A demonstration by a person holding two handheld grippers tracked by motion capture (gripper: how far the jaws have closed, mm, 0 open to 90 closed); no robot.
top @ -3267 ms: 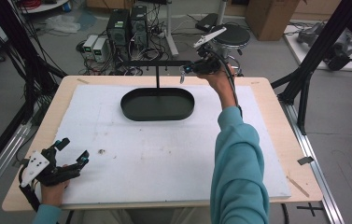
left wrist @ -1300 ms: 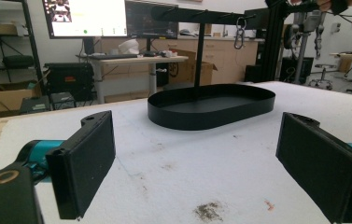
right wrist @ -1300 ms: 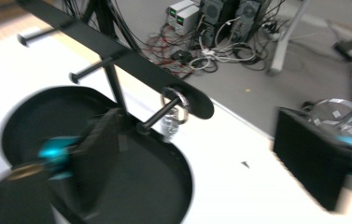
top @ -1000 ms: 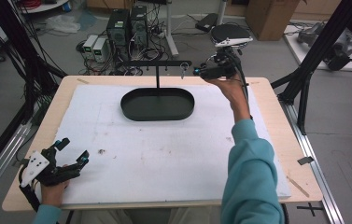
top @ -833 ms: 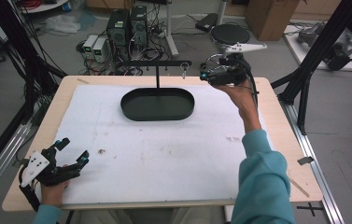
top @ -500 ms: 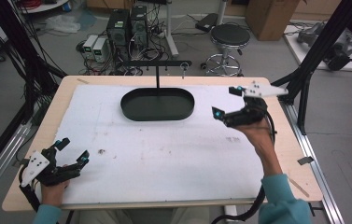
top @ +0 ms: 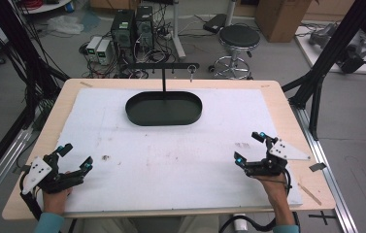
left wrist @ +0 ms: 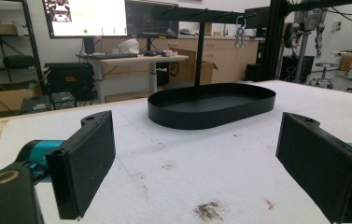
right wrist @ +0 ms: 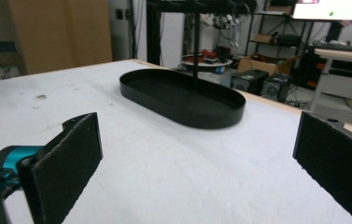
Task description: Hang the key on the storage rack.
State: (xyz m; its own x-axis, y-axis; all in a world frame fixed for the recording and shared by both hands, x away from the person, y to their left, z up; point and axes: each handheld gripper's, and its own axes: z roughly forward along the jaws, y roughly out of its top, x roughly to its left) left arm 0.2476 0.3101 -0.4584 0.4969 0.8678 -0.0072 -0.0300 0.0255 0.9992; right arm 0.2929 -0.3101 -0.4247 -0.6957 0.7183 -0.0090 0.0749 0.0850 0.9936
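Right gripper (top: 252, 148) has pulled back from the stand's crossbar (top: 161, 65) at the far edge to the near right of the table (top: 287, 111), now low over the white sheet (top: 171, 160). Left gripper (top: 74, 158) hasn't moved, near left corner.

Pose: both forearms come in from the near edge, hands behind the grippers, jaws pointing forward and inward toward the tray (top: 163, 108). Grey plate (top: 287, 150) on the right gripper tilts out to the right. Teal sleeve visible at both wrists.

Jaws: both sets spread wide, nothing between them, nothing held. Left gripper view confirms it, pads (left wrist: 87, 158) far apart over bare sheet; same in the right gripper view (right wrist: 66, 163).

Tray: black oval, empty, far centre of the sheet, well apart from both grippers. Post rises from its back edge to the crossbar.

View differences: left gripper view shows a metal clip (left wrist: 240, 33) hanging from the crossbar's right end; high view shows it as a small hanging piece. Right gripper view cuts the crossbar at the top of frame. Left gripper view also picks up a dark smudge (left wrist: 208, 211) on the sheet just ahead of the jaws.
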